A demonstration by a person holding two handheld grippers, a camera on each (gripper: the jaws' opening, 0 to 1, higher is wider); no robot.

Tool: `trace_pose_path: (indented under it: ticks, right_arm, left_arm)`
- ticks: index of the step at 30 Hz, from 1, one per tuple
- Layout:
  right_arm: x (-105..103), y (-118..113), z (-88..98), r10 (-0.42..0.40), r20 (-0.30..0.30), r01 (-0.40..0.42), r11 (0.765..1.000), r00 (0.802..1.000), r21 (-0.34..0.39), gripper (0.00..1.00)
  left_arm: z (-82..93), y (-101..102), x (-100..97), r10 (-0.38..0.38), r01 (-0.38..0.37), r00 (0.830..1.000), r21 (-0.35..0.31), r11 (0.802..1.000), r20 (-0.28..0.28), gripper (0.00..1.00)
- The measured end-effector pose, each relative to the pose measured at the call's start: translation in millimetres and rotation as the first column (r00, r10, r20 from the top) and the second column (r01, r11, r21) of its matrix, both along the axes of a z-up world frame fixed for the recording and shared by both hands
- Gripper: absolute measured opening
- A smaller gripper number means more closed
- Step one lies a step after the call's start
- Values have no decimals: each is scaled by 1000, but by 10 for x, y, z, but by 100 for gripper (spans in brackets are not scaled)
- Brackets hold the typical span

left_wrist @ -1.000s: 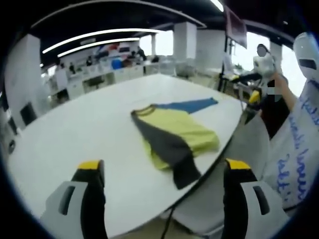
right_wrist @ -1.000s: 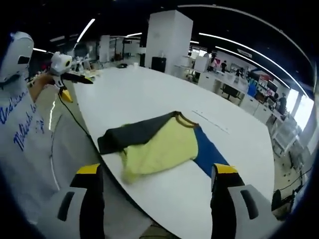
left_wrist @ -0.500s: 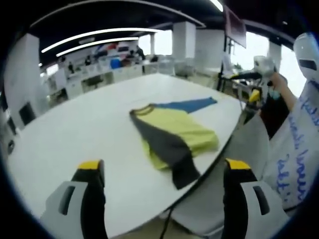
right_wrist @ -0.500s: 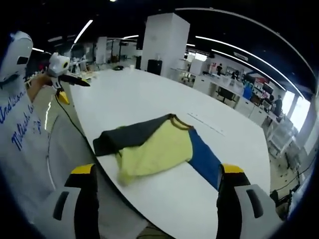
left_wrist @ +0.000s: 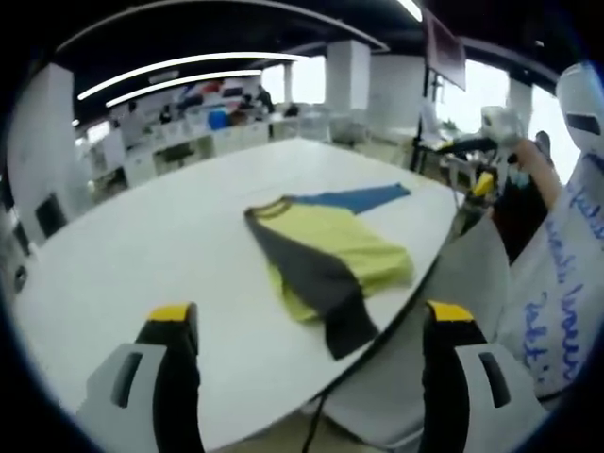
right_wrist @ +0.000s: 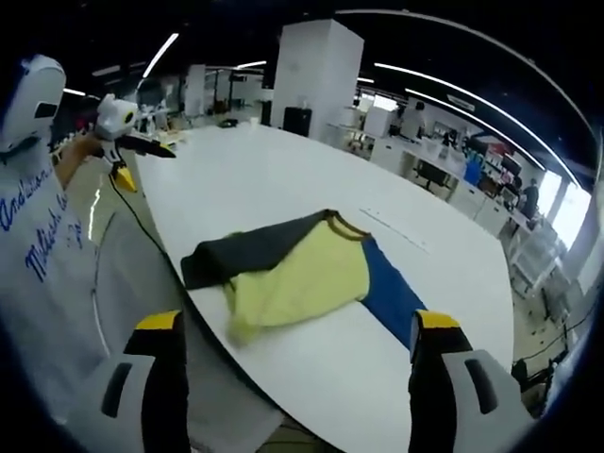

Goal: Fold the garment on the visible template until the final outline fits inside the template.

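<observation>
White sleeve, blue script lettering; tool jaws black, yellow-tipped.

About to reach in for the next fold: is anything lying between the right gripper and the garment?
Nothing visible. In the right gripper view, only bare white table lies between the open right gripper and the garment.

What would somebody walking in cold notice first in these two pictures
A partly folded garment in yellow, dark grey and blue lies near the edge of a big white table, its grey sleeve reaching that edge. Both the left gripper and right gripper hang open short of it, touching nothing. Behind stretches an open office with ceiling strip lights.
</observation>
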State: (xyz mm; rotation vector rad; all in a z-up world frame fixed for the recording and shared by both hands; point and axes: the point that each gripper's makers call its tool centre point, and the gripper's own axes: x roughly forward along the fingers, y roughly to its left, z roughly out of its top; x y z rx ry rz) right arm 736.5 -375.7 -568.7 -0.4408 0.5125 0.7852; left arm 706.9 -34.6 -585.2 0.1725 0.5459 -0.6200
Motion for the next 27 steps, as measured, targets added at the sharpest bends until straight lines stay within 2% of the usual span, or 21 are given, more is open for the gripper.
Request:
trace_pose_path:
  ticks: [21,27]
  right_arm:
    - [-3,24,48,5,8,-5,1000,1000,12,100]
    - [-10,20,21,10,0,-10,1000,1000,1,100]
  left_arm:
    - [-32,-55,7,-12,12,1000,-2,1000,-5,96]
    - [-159,-71,3,-16,16,999,-11,1000,-34,92]
